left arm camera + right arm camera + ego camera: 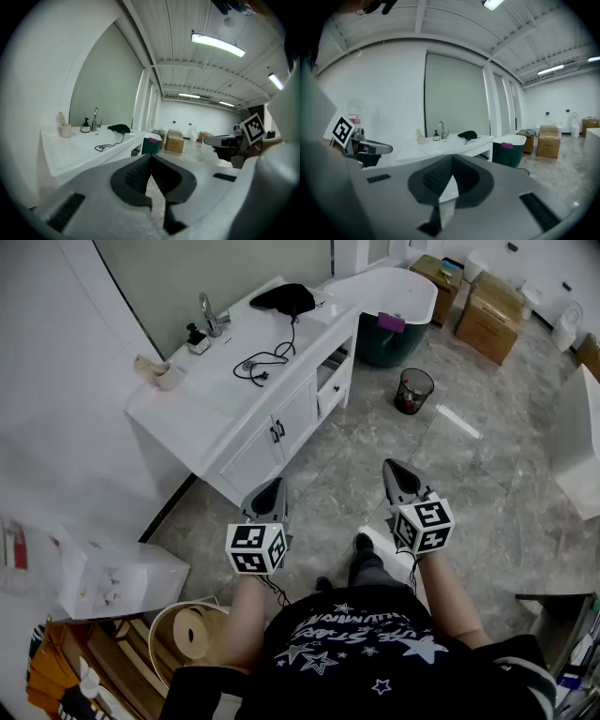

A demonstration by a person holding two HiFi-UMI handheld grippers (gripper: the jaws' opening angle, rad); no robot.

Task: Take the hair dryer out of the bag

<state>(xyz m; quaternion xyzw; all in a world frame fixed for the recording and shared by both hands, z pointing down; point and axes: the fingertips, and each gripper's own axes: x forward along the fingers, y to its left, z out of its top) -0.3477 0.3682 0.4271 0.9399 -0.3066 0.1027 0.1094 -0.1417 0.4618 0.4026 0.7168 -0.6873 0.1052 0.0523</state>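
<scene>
**Left gripper (271, 491) and right gripper (395, 471) clenched on nothing, black bag (284, 298) lying on the vanity (217, 407)**

The person stands on the grey stone floor (487, 474), well back from the white vanity, with both arms held out in front. Each hand holds its tool side by side over the floor, tipped slightly downward. In both gripper views the dark pads meet at the tips with nothing between them, so neither tool holds anything.

The black bag lies slumped at the far end of the countertop, near the white bathtub (398, 285). A black cord (266, 360) runs out of the bag and lies in loose loops toward the middle of the counter. The hair dryer itself can't be seen from here, only that cord.

Nearer along the counter stand a chrome faucet (208, 313) and a small soap bottle (196, 337), with a pale cup (168, 377) by the wall. A dark green bin (382, 341) is tucked against the tub. A wire waste basket (413, 390) stands alone on the floor, and cardboard boxes (489, 315) sit further back
</scene>
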